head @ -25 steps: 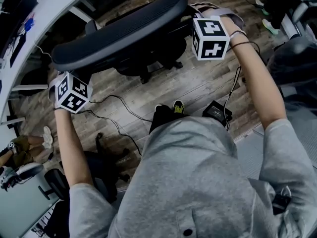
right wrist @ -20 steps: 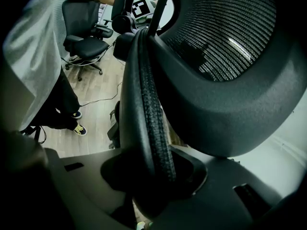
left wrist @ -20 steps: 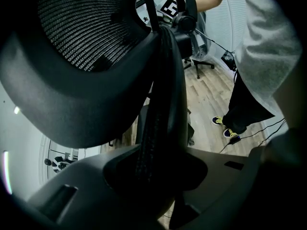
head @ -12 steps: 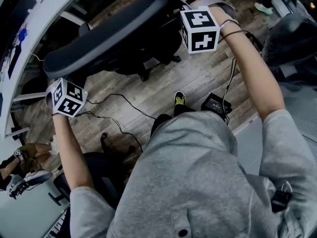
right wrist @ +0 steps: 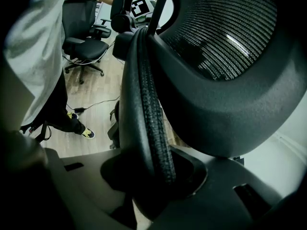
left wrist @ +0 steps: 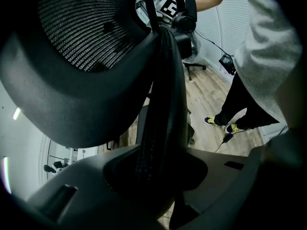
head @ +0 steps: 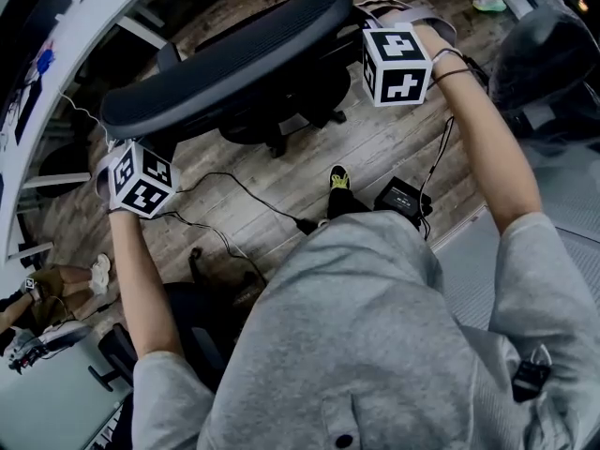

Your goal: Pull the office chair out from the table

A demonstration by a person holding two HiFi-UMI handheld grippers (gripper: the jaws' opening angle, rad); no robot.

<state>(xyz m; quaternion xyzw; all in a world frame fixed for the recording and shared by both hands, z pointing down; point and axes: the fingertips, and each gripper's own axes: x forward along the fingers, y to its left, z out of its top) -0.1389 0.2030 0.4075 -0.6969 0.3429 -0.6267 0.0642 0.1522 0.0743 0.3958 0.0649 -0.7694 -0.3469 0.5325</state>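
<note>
Just beside the white table (head: 94, 3) at far left: the office chair (head: 225, 73), backrest toward the person. Pinched at the left end of its top rim by the left gripper (left wrist: 158, 174) and at the right end by the right gripper (right wrist: 153, 176), both sets of jaws pressing on the padded edge. Could slip off that rounded rim under an uneven tug, or swivel the seat instead of rolling it.

Around: a dark second chair (head: 178, 322) near left; floor cables (head: 234, 195), liable to catch castors; a shoe (head: 339, 178) and black power brick (head: 405, 198) straight in the pull path; another chair (head: 548, 64) at right, crowding the retreat.
</note>
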